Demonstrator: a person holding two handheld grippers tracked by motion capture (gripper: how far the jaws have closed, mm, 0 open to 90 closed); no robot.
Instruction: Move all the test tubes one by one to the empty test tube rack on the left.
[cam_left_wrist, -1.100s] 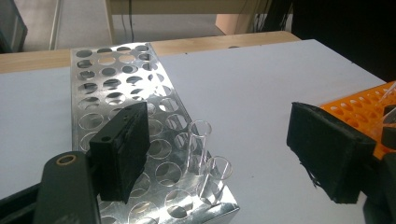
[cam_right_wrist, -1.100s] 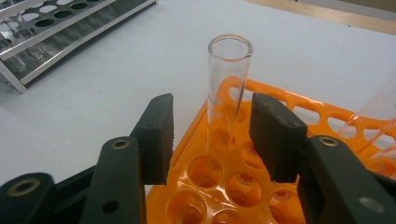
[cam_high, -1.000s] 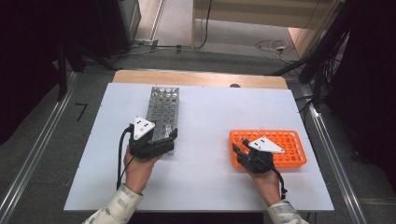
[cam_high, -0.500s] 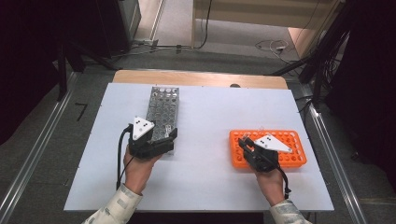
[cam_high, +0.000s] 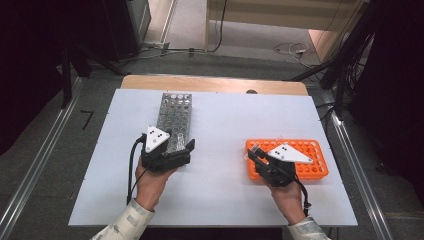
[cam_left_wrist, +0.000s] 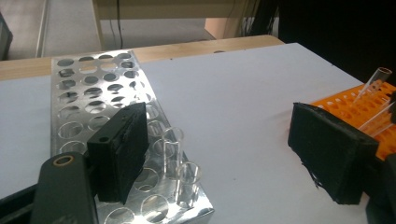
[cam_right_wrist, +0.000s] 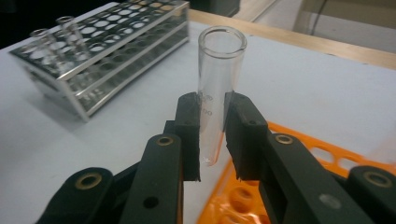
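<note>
Even overhead light fell on the white rectangular tabletop (cam_high: 220, 130); the surrounding floor stayed dim, the corners near black. Glare marked the perforated silver metal rack (cam_left_wrist: 93, 93) beyond the left gripper's jaws. The clear glass tube (cam_right_wrist: 217, 88) between the right gripper's jaws was sharp; background beyond it was soft. Shadows were faint.

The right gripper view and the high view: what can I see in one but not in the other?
The right gripper view alone makes clear that the right gripper is shut on a clear glass tube, its pads pressing both sides. The high view alone takes in the whole white table, both hands, the left gripper and the grey floor. Both share the metal rack and the orange rack.
</note>
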